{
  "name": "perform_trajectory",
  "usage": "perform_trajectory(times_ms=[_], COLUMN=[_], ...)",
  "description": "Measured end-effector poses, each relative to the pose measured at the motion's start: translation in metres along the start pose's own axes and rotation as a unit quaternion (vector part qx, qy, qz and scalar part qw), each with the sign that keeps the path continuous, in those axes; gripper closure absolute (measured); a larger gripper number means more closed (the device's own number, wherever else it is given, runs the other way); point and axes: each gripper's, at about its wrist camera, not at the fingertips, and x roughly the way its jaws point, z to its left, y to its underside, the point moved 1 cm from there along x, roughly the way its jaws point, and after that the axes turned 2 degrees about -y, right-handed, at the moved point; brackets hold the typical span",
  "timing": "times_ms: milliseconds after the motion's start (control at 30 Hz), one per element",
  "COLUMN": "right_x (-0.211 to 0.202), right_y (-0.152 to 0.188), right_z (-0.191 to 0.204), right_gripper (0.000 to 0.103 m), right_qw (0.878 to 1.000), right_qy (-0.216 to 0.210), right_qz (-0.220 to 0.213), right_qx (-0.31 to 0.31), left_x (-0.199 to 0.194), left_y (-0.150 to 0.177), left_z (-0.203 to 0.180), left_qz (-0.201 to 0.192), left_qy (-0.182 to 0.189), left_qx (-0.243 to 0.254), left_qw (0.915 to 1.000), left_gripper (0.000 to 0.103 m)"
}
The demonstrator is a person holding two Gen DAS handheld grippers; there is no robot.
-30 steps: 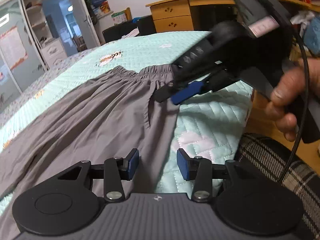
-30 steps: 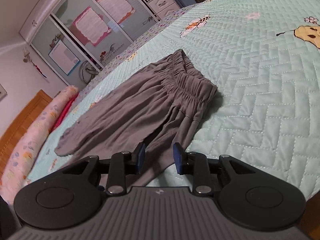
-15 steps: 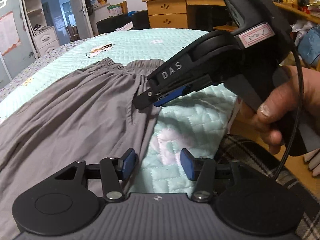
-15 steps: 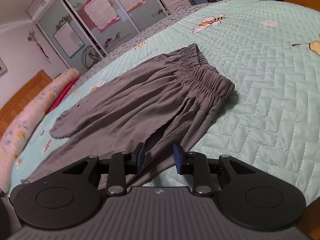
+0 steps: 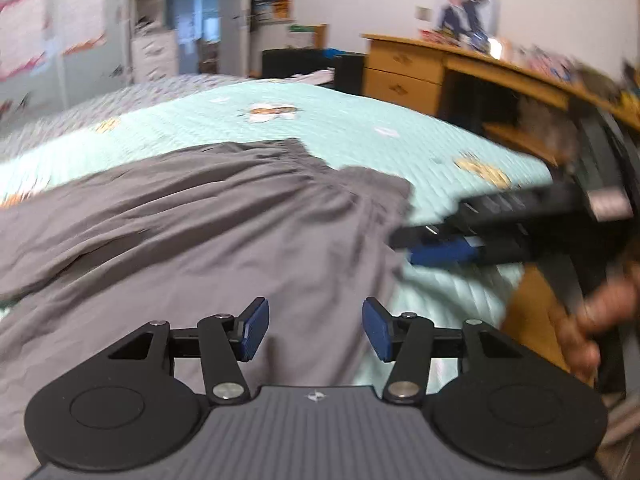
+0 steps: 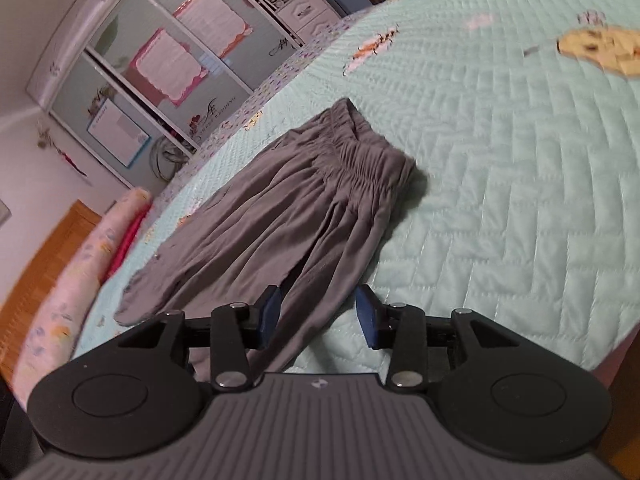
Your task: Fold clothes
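Trousers (image 6: 288,216), grey, gathered elastic waistband (image 6: 368,164) at the far end, legs trailing toward the camera; spread flat on a mint-green quilted bedspread (image 6: 520,184) with cartoon prints. Left gripper (image 5: 316,334): blue pads parted, jaws lately widened, nothing between them, poised above the grey cloth near its edge. Right gripper (image 6: 318,316): jaws just opened further, pads apart and clear of the fabric, one trouser edge lying below the gap; seen from the left wrist it reaches in from the right, held by a hand (image 5: 596,320). Background: wooden desk (image 5: 420,68), glass-fronted wardrobe (image 6: 152,72), rolled floral bedding (image 6: 72,276).
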Motion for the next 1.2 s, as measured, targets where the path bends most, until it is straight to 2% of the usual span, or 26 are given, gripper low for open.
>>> perform_trajectory(times_ms=[100, 167, 233, 267, 433, 500, 600, 700, 767, 900, 967, 1033, 1100, 1133, 1200], right_x=[0.005, 0.010, 0.013, 0.014, 0.013, 0.013, 0.010, 0.005, 0.003, 0.005, 0.005, 0.005, 0.005, 0.005, 0.005], right_y=[0.001, 0.001, -0.001, -0.001, 0.002, 0.004, 0.003, 0.002, 0.001, 0.002, 0.002, 0.002, 0.003, 0.003, 0.003], right_z=[-0.006, -0.008, -0.009, -0.012, -0.031, -0.032, -0.026, -0.024, -0.023, -0.027, -0.029, -0.028, -0.026, -0.026, -0.025], right_gripper=[0.064, 0.071, 0.085, 0.087, 0.103, 0.103, 0.103, 0.103, 0.103, 0.103, 0.103, 0.103, 0.103, 0.103, 0.103], right_qw=[1.000, 1.000, 1.000, 0.999, 0.995, 0.995, 0.998, 0.999, 0.999, 0.999, 0.999, 0.999, 0.999, 0.999, 1.000], right_qy=[-0.013, -0.017, -0.017, -0.020, -0.044, -0.046, -0.023, -0.014, -0.009, -0.014, -0.018, -0.018, -0.017, -0.015, -0.011], right_qz=[0.000, 0.001, 0.002, 0.002, -0.002, -0.005, -0.005, -0.005, -0.004, -0.005, -0.007, -0.007, -0.007, -0.007, -0.006], right_qx=[0.016, 0.020, 0.025, 0.034, 0.090, 0.089, 0.056, 0.041, 0.033, 0.040, 0.042, 0.035, 0.032, 0.031, 0.028], left_x=[0.017, 0.035, 0.050, 0.056, 0.078, 0.082, 0.084, 0.089, 0.090, 0.081, 0.065, 0.051, 0.057, 0.064, 0.060], left_y=[-0.012, -0.017, -0.022, -0.024, -0.034, -0.037, -0.036, -0.034, -0.034, -0.036, -0.037, -0.034, -0.023, -0.016, -0.012], left_z=[0.012, 0.016, 0.022, 0.026, 0.033, 0.034, 0.034, 0.038, 0.040, 0.042, 0.040, 0.034, 0.028, 0.030, 0.034], left_qz=[0.013, 0.022, 0.028, 0.027, 0.028, 0.032, 0.027, 0.027, 0.027, 0.029, 0.012, -0.006, 0.027, 0.047, 0.033], left_qy=[0.009, 0.014, 0.020, 0.025, -0.003, -0.014, -0.029, -0.037, -0.042, -0.050, -0.056, -0.034, -0.013, -0.016, -0.017], left_qx=[-0.011, -0.008, -0.020, -0.027, -0.008, 0.008, 0.034, 0.029, 0.027, 0.010, -0.001, -0.007, -0.002, -0.009, -0.020], left_qw=[0.9998, 0.9996, 0.9992, 0.9990, 0.9996, 0.9994, 0.9987, 0.9985, 0.9984, 0.9983, 0.9983, 0.9994, 0.9996, 0.9987, 0.9991], left_gripper=[0.048, 0.048, 0.048, 0.048, 0.047, 0.047, 0.044, 0.040, 0.033, 0.035, 0.036, 0.035, 0.035, 0.033, 0.033])
